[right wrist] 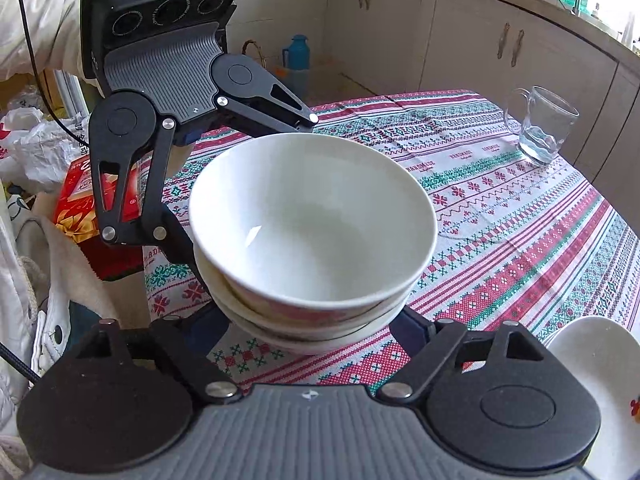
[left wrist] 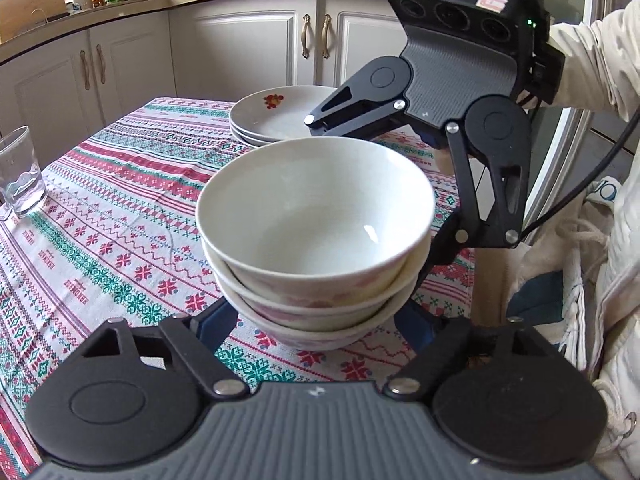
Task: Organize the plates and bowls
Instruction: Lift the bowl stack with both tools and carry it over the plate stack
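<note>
Lifting the stack of bowls (left wrist: 316, 240) well meant pressing evenly from both sides and keeping it level — the three bowls sat nested near the table's (left wrist: 120, 216) edge, the plates (left wrist: 276, 114) behind them. The left gripper (left wrist: 316, 324) and right gripper (right wrist: 316, 320) each bracketed the lowest bowl at half width; whether the pads already pressed it, I could not tell.
</note>
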Demonstrator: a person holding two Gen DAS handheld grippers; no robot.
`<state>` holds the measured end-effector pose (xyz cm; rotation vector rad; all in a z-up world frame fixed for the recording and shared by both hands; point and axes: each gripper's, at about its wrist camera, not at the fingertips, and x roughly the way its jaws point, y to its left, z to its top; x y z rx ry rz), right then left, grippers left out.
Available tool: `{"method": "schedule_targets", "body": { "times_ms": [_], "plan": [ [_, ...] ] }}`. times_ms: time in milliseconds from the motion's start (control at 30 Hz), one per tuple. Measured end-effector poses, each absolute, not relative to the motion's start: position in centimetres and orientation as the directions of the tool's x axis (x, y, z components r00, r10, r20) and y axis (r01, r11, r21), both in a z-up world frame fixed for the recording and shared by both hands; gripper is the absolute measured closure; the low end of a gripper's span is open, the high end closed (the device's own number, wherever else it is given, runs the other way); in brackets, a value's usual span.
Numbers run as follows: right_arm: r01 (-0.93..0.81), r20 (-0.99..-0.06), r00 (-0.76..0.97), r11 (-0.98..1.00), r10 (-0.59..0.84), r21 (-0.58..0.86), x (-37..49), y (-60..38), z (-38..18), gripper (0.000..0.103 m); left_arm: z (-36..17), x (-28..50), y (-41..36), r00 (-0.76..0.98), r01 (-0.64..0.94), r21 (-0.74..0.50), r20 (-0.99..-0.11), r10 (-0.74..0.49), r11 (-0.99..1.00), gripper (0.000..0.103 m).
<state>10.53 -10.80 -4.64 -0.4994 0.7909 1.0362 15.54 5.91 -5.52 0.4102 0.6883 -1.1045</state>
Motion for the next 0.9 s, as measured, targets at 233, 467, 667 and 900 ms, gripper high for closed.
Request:
{"method": "schedule_targets", "body": {
  "times_ms": [233, 467, 667, 900],
  "plan": [
    [-0.905, -0.788, 0.262, 0.425, 0.558, 0.0, 10.67, -10.67, -4.5, 0.013, -5.56, 15.71, 6.0, 0.259, 0.923, -0.03, -0.689, -0.677, 0.383, 0.017],
    [-0.91, -0.796, 0.242, 0.415, 0.555, 0.013, 11.02, -10.5, -4.49, 0.012, -5.43, 15.72, 6.12, 0.243, 0.931, -0.033, -0.689, -0.683, 0.364, 0.016],
    [-0.91, -0.801, 0.233, 0.413, 0.552, 0.019, 11.1, -10.42, -4.41, 0.012, -5.46, 15.68, 6.18, 0.239, 0.932, -0.037, -0.684, -0.689, 0.36, 0.016],
    [-0.907, -0.803, 0.236, 0.421, 0.548, 0.02, 11.04, -10.35, -4.34, 0.012, -5.4, 15.56, 6.04, 0.246, 0.929, -0.034, -0.685, -0.685, 0.369, 0.017]
  ]
}}
